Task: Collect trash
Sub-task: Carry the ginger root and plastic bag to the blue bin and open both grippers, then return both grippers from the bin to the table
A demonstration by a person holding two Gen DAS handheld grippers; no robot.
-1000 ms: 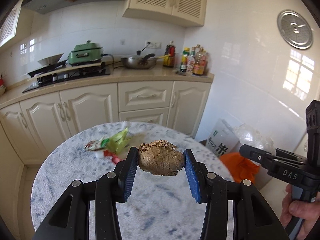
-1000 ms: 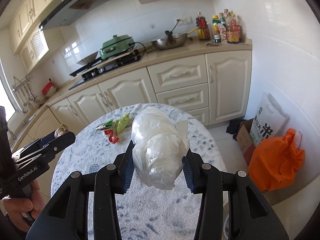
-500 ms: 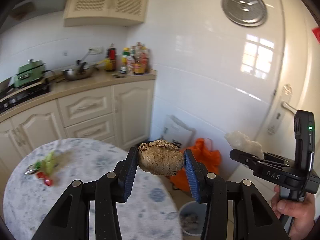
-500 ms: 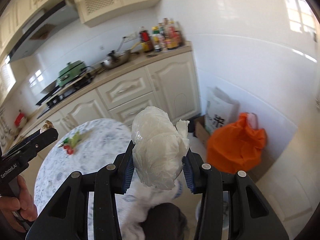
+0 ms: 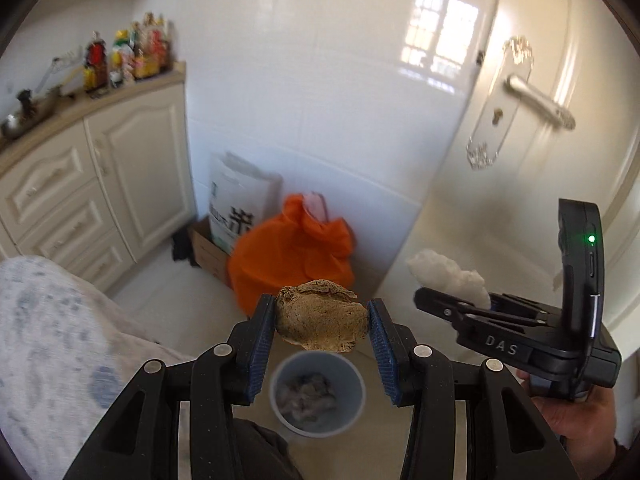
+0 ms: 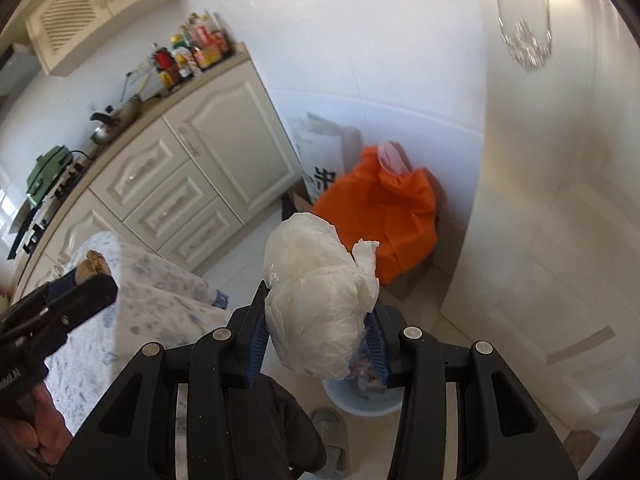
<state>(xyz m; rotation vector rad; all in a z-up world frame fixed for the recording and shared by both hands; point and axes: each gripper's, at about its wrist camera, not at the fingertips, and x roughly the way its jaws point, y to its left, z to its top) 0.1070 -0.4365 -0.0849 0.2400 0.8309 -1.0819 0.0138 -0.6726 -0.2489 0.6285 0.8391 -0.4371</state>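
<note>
Two loads hang over the floor: the left hand-held gripper clamps a brown wad directly above the bin; the right hand-held gripper, beside it, clamps a white plastic bundle.

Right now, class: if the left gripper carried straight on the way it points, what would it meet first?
Most likely the blue trash bin on the floor, which sits just below the brown paper wad clamped in the left gripper. Depth is unclear, so it might strike the floor beside it.
</note>
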